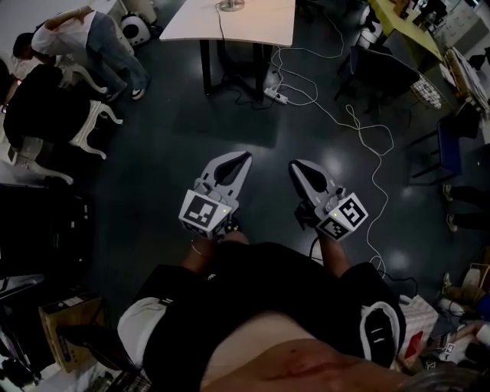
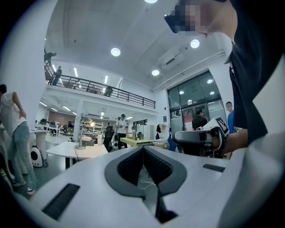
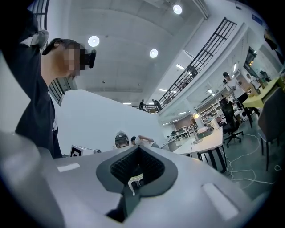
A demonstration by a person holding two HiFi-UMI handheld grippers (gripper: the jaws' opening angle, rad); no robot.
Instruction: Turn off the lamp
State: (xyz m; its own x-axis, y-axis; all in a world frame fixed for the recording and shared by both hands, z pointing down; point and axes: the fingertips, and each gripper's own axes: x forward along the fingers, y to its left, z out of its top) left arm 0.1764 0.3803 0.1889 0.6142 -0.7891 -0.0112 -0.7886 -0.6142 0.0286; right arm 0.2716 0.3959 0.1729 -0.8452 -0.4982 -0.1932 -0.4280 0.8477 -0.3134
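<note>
Left gripper (image 1: 234, 165): claw pressed together, nothing pinched. In the left gripper view the 2 dark ribbed pads (image 2: 133, 165) meet along 1 line. Right gripper (image 1: 302, 171): claw also pressed together and empty, pads (image 3: 148, 166) meeting at the tip in the right gripper view. Both grippers are held out in front of the person's torso, side by side and not touching, with the tips pointing at the white table (image 1: 256, 29) across the dark floor (image 1: 168, 145).

The lamp (image 1: 230, 5) stands on that table, well apart from both grippers. The head view shows only its base, at the top edge. In the left gripper view the lamp (image 2: 81, 137) is upright on the table (image 2: 71, 150), left of the jaws, and a bright glow shows just above and right of its stem. In the right gripper view the lamp (image 3: 196, 132) stands on the table (image 3: 209, 140), right of the jaws, with a glowing spot at its top, so it is lit.

The right gripper (image 2: 199, 139) shows in the left gripper view, off to the right. A white cable (image 1: 366, 142) snakes over the floor from the table toward the person's right side. A power strip (image 1: 276, 96) lies by the table legs. Another person (image 1: 84, 42) bends over at top left, near white chairs (image 1: 84, 126).
</note>
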